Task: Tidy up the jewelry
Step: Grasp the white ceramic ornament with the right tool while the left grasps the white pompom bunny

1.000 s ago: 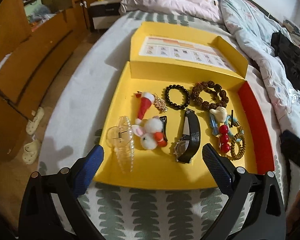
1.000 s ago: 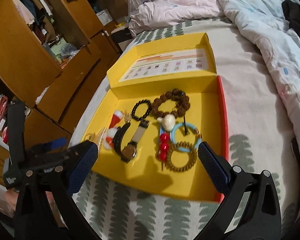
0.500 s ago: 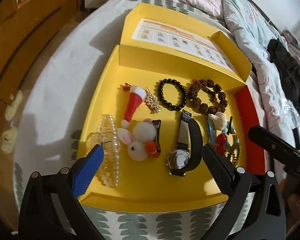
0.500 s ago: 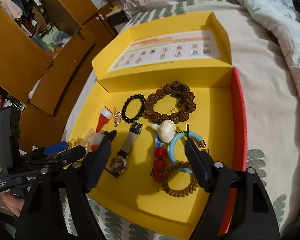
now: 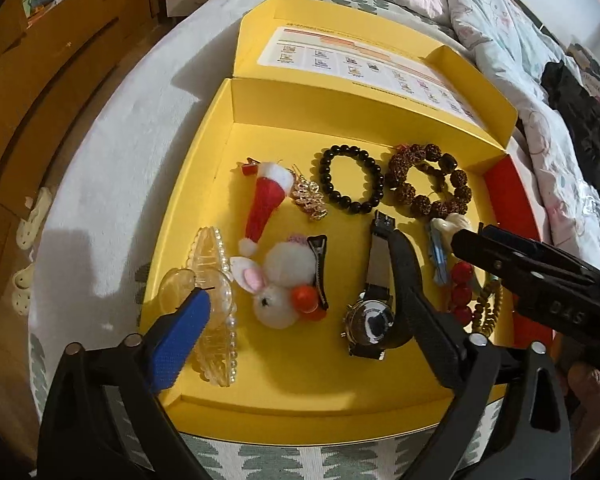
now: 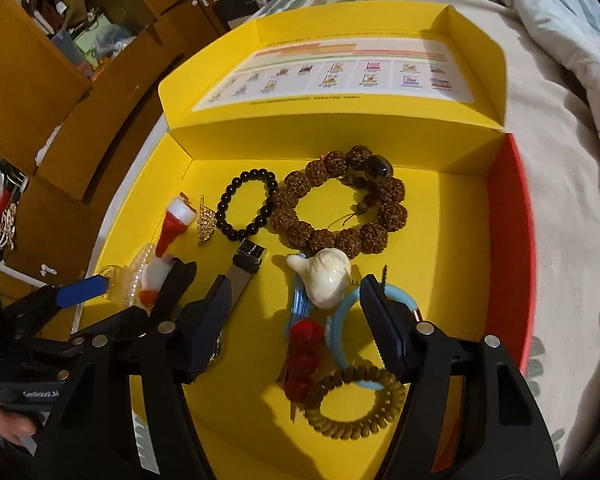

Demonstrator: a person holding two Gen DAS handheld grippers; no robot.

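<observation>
right gripper (image 6: 296, 312): jaws closing, nothing pinched yet; they straddle the red beads (image 6: 302, 354) and white charm (image 6: 325, 276), lined up for a grab I'd say.
left gripper (image 5: 304, 316): wide apart but narrowing, over the bunny clip (image 5: 280, 288).
yellow box (image 5: 260, 412): holds all the jewelry.
vs earlier: both grippers lower and nearer; the right one's jaws were fully wide.

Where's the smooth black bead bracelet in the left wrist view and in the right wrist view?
Left wrist view: black bead bracelet, upper middle of the yellow box, left of the brown knobbly bracelet.
Right wrist view: left of centre, touching that brown bracelet.
Shared landmark: the small gold clip to its left.
</observation>
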